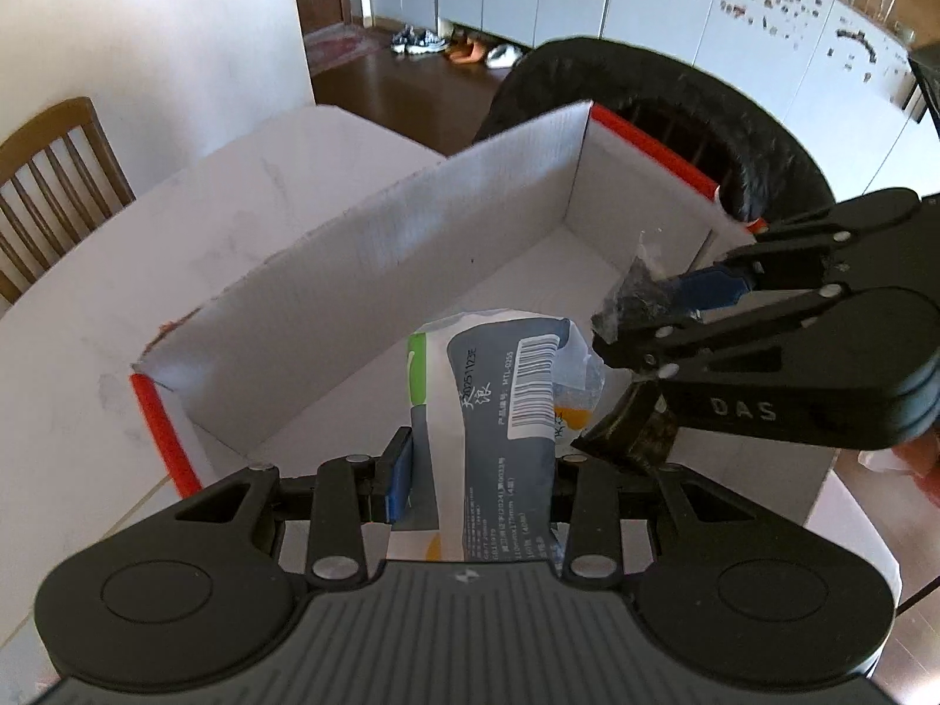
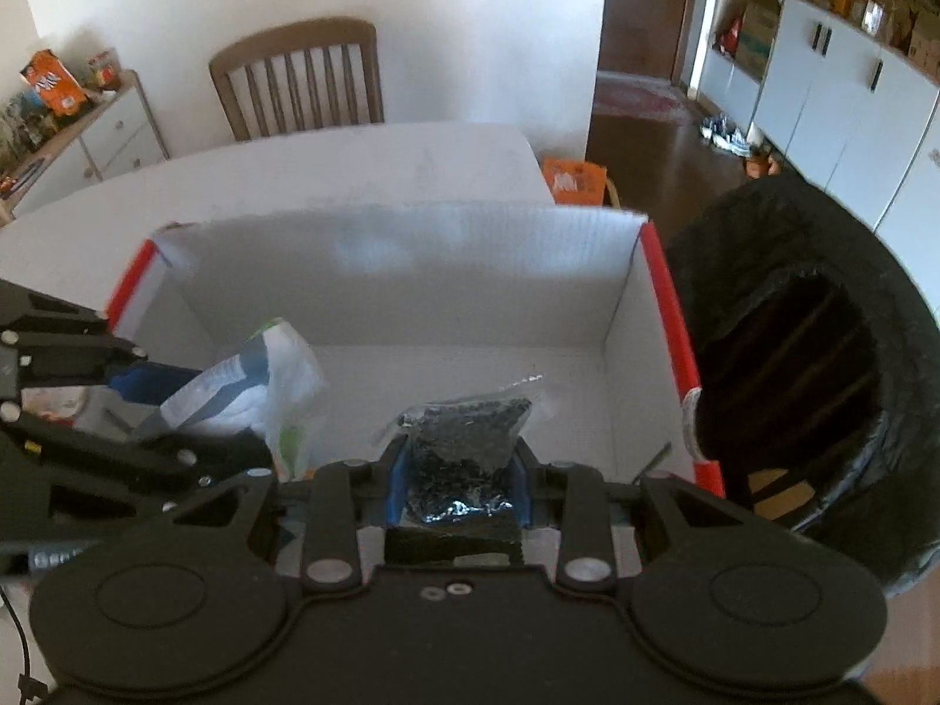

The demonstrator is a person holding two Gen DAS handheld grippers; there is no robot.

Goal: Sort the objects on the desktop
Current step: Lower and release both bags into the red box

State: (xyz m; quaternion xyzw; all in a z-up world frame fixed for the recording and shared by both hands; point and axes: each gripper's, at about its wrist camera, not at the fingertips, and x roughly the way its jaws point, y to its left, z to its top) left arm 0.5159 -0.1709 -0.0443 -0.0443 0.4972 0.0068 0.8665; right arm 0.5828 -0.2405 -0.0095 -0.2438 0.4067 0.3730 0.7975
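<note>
My left gripper (image 1: 479, 464) is shut on a grey-and-white plastic packet (image 1: 505, 393) with a barcode label and holds it over the near end of an open white cardboard box (image 1: 364, 270) with red edges. My right gripper (image 2: 459, 479) is shut on a clear bag of small black pieces (image 2: 470, 440) and holds it over the same box (image 2: 470, 270). In the left wrist view the right gripper (image 1: 640, 305) comes in from the right with the bag (image 1: 631, 288). In the right wrist view the left gripper (image 2: 153, 399) and its packet (image 2: 264, 388) are at the left.
The box stands on a white table (image 1: 88, 305). A bin lined with a black bag (image 2: 822, 364) stands just right of the box. A wooden chair (image 2: 299, 82) stands at the table's far side. White cabinets (image 1: 705, 12) line the far wall.
</note>
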